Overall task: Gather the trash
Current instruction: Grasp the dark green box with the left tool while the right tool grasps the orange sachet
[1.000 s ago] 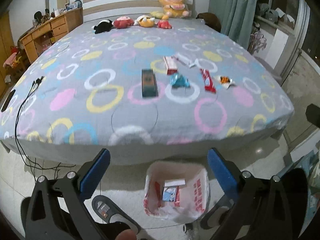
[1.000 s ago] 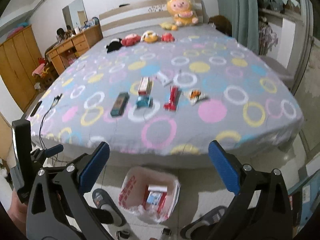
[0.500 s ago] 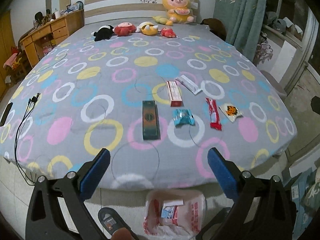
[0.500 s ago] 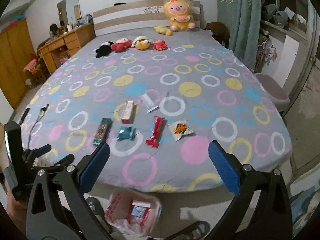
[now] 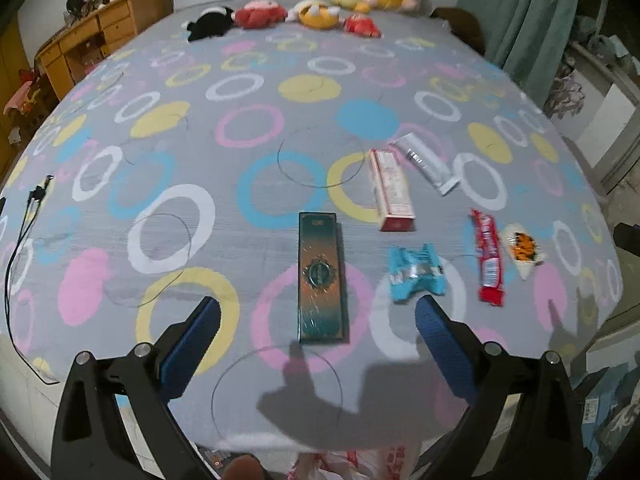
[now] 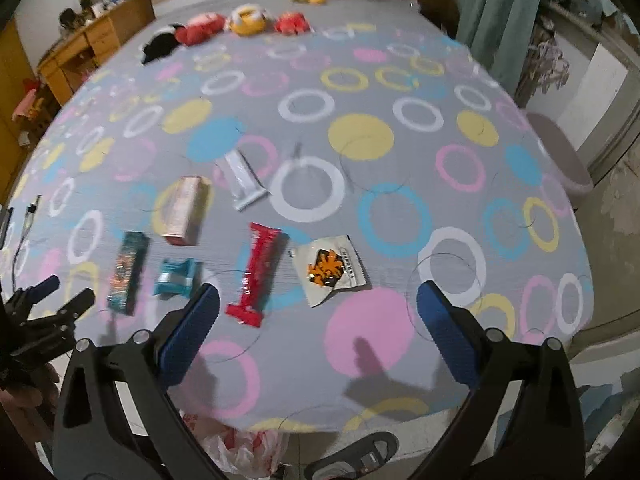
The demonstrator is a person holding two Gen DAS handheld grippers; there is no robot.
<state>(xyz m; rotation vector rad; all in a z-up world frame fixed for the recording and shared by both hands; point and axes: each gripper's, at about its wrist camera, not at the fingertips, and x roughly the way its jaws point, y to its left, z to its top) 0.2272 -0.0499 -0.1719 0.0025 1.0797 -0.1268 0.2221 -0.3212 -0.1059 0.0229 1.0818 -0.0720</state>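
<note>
Left gripper: jaws spread wide, empty, above the near end of the dark green box on the bed. Right gripper: jaws spread wide, empty, between the red wrapper and white sachet. A blue wrapper (crumpled) lies beside the box. The bag sits on the floor below the bed edge.

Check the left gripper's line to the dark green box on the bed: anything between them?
Nothing visible. The left gripper has its jaws open, and the dark green box lies lengthwise between them on bare bedspread. The blue wrapper sits to the box's right, apart from it.
</note>
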